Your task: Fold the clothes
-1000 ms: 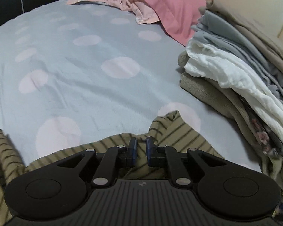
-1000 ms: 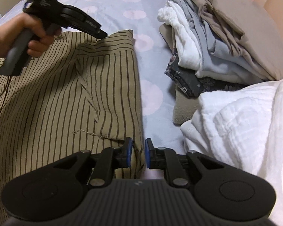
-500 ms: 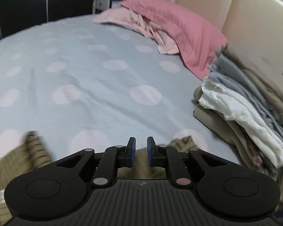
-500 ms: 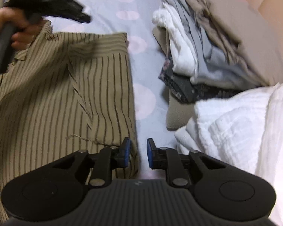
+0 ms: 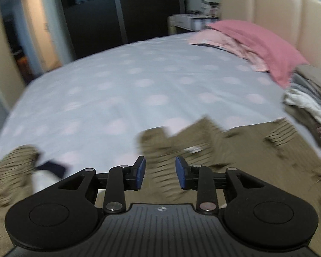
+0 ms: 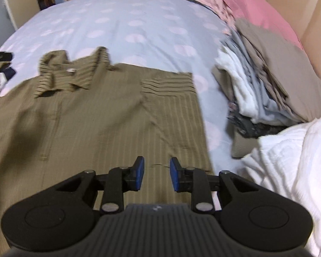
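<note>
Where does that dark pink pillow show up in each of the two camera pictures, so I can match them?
Left wrist view: the dark pink pillow lies upper right, against the cream headboard.
Right wrist view: the pillow sits at the top right, behind the pile of folded clothes.
Shared landmark: the striped olive shirt spread on the bed, in front of each camera.

free: wide bare stretch of dotted bedsheet beyond the striped shirt | blocked right: clothes stack, white blanket | far right: pink pillow, headboard
</note>
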`<action>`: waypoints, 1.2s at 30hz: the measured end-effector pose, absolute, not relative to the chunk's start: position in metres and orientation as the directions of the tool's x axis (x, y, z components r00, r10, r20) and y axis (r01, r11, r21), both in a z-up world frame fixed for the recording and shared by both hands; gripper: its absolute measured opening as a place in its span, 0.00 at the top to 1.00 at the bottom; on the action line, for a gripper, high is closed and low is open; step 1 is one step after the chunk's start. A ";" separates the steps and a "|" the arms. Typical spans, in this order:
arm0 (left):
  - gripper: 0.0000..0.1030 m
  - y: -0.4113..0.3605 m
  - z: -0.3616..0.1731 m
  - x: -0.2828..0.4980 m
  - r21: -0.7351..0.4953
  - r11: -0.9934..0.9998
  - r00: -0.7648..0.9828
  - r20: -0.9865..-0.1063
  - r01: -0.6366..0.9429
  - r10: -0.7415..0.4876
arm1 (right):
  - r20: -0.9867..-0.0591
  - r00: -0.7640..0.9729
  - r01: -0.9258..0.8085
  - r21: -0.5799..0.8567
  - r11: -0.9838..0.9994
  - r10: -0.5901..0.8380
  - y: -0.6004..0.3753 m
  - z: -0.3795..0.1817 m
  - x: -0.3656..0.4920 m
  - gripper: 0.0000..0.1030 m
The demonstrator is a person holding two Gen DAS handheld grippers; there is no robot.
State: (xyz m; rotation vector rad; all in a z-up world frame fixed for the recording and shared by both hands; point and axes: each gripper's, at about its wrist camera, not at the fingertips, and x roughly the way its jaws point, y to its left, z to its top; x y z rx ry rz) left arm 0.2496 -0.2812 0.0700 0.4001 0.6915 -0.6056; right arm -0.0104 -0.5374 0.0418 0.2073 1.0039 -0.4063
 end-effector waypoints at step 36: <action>0.96 -0.052 -0.011 0.350 -0.012 0.953 0.699 -0.677 0.303 -0.230 | -0.905 0.396 0.282 -0.043 0.958 -0.157 -0.399 -0.011 0.086 0.69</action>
